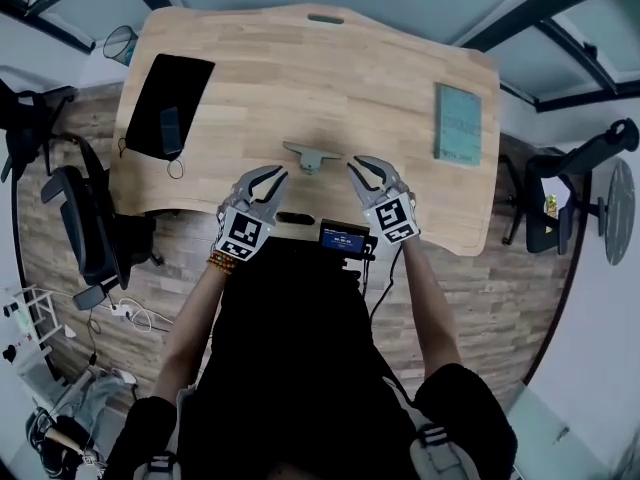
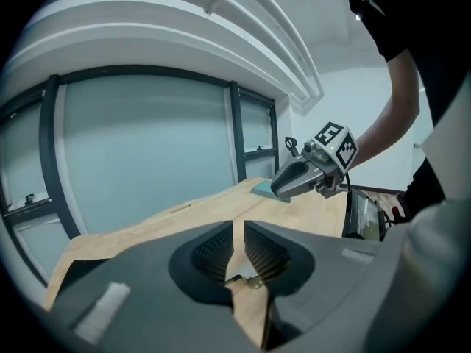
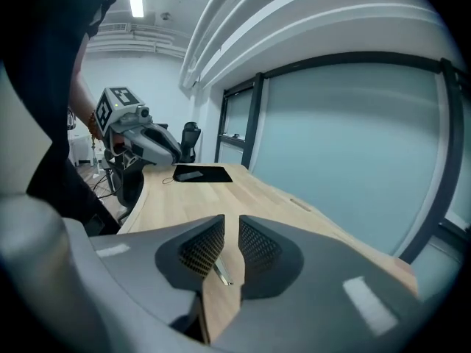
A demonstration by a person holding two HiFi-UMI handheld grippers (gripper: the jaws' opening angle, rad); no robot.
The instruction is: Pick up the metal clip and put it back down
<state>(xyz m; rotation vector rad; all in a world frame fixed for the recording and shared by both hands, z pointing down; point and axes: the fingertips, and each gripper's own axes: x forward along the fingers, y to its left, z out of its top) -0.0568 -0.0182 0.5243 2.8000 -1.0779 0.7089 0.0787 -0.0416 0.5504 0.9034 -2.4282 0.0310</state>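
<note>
Wooden desk [image 1: 300,78] holds the metal clip [image 1: 311,155] crosswise just ahead, between left gripper [image 1: 274,182] and right gripper [image 1: 359,176], both slightly parted, empty.

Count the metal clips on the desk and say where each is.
1. The clip lies near the front edge of the desk, between the left gripper and the right gripper, touching neither. The mat at far left could hide another.
</note>
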